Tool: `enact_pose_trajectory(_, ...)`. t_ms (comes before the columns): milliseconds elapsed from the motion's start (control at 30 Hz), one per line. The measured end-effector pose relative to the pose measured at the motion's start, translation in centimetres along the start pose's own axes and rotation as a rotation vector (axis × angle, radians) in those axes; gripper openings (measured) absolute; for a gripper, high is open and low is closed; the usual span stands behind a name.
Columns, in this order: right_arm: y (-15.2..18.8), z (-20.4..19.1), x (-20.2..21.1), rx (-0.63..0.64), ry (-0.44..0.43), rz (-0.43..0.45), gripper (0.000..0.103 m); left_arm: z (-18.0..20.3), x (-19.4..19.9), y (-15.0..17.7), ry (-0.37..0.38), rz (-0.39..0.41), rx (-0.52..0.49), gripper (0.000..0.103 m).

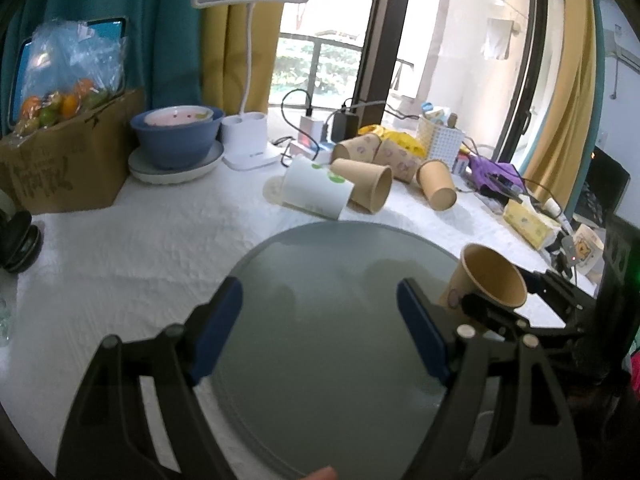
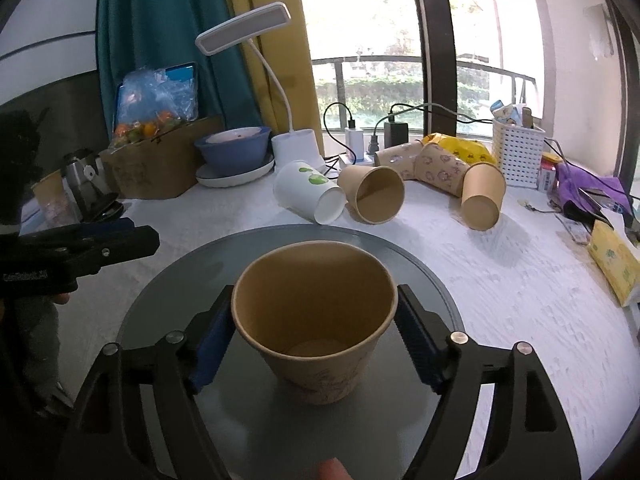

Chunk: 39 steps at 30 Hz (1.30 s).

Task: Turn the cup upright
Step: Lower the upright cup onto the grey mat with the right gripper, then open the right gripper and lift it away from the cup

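Blue pads on the right gripper (image 2: 314, 320) press both sides of the brown paper cup (image 2: 314, 320) near its rim. The cup's mouth faces up and its bottom looks to sit on, or just above, the round grey plate (image 2: 432, 276). Holding it at the wide top keeps it from tipping, so I think the flip is almost done and only letting go is left. The cup is thin and soft, so a hard squeeze could bend it.

Off to the side, the left gripper (image 1: 320, 326) is spread apart and holds nothing.

Farther back, more paper cups (image 2: 376, 194) lie on their sides on the bumpy white bench (image 2: 520, 280), with one smooth white cup (image 2: 308, 192) beside them.
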State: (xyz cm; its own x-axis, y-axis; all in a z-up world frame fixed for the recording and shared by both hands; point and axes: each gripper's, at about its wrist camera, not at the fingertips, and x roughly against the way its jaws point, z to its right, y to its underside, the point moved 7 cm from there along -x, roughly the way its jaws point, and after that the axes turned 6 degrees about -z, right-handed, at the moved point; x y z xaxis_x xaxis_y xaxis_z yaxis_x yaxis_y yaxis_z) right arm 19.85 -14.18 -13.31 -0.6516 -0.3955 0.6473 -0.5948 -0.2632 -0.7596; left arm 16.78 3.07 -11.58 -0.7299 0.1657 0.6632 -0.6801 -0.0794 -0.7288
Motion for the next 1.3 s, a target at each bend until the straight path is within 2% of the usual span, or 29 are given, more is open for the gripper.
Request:
enact_pose_trajectory(200, 0.0, 0.1, 1.1, -0.028, 0.04, -0.011, 0.082, 0.2, 1.0, -0.1, -0.002, 0.02, 0.009, 0.081)
enact_pose_trajectory(267, 0.0, 0.3, 1.9, -0.047, 0.056, -0.01, 0.083, 0.4, 1.4, 0.0, -0.03, 0.024, -0.009, 0.09)
enact_pose_trajectory(300, -0.1, 0.4, 2.4, -0.052, 0.067, -0.005, 0.084, 0.5, 1.8, -0.1, -0.031, 0.034, -0.017, 0.098)
enact_pose_trajectory(333, -0.1, 0.5, 2.9, -0.056, 0.079, 0.002, 0.084, 0.7, 2.3, -0.1, -0.024, 0.049, -0.021, 0.098)
enact_pose_trajectory(633, -1.4, -0.2, 8.9, -0.056, 0.117, 0.09, 0.085, 2.9, 6.6, -0.7, 0.033, 0.161, -0.046, 0.099)
enact_pose_trajectory(833, -2.6, -1.1, 12.1, -0.023, 0.152, 0.152, 0.085, 4.0, 9.8, -0.8, 0.046, 0.233, -0.059, 0.099)
enact_pose_trajectory(1000, -3.8, -1.8, 15.1, 0.002, 0.224, 0.214, 0.085, 4.1, 12.7, -1.7, -0.015, 0.313, -0.058, 0.099)
enact_pose_trajectory(1167, -4.7, -2.5, 16.8, -0.001, 0.23, 0.234, 0.085, 4.0, 15.2, -2.7, -0.057, 0.376, -0.06, 0.099)
enact_pose_trajectory(1300, -5.0, -2.8, 18.3, -0.018, 0.232, 0.252, 0.085, 4.1, 17.1, -3.1, -0.064, 0.413, -0.058, 0.099)
